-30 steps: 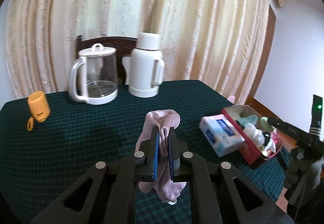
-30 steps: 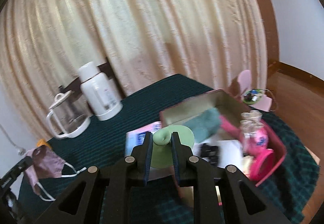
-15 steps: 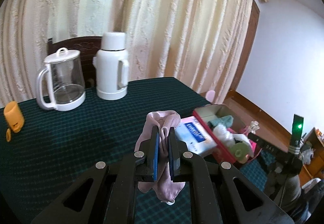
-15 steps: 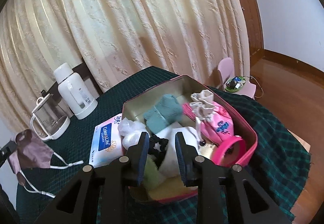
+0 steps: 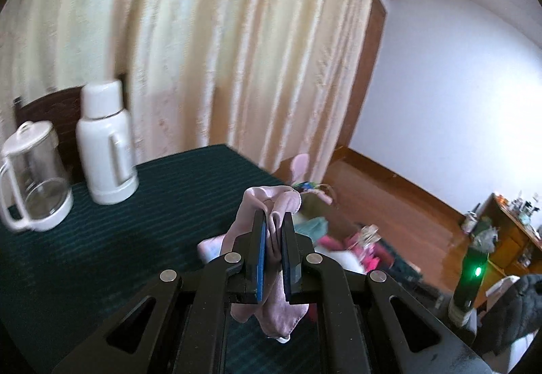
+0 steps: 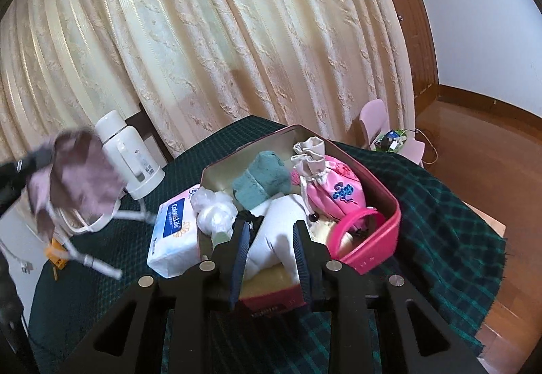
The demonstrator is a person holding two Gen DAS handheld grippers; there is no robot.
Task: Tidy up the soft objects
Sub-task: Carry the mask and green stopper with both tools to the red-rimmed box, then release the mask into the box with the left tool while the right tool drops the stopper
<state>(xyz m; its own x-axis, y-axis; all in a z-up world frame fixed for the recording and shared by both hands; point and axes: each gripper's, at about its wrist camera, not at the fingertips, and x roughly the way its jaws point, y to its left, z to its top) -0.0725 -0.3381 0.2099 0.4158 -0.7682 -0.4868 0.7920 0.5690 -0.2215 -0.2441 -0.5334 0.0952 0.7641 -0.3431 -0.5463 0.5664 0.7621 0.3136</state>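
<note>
Left gripper (image 5: 272,232) angling down over green checked tablecloth (image 5: 135,221), jaws clamping tight on pink face mask (image 5: 271,204), cloth bunching above pads and dangling below. Same mask showing in right view (image 6: 78,171), hanging in air left of pink box (image 6: 382,245), ear loops trailing. Right gripper (image 6: 271,232) tilting down over box, jaws having just been opening, gap standing partway, nothing pinched between them. Box sitting stuffed: teal cloth (image 6: 261,179), pink pouch (image 6: 335,188). Tissue pack (image 6: 174,235) touching box's left side.
</note>
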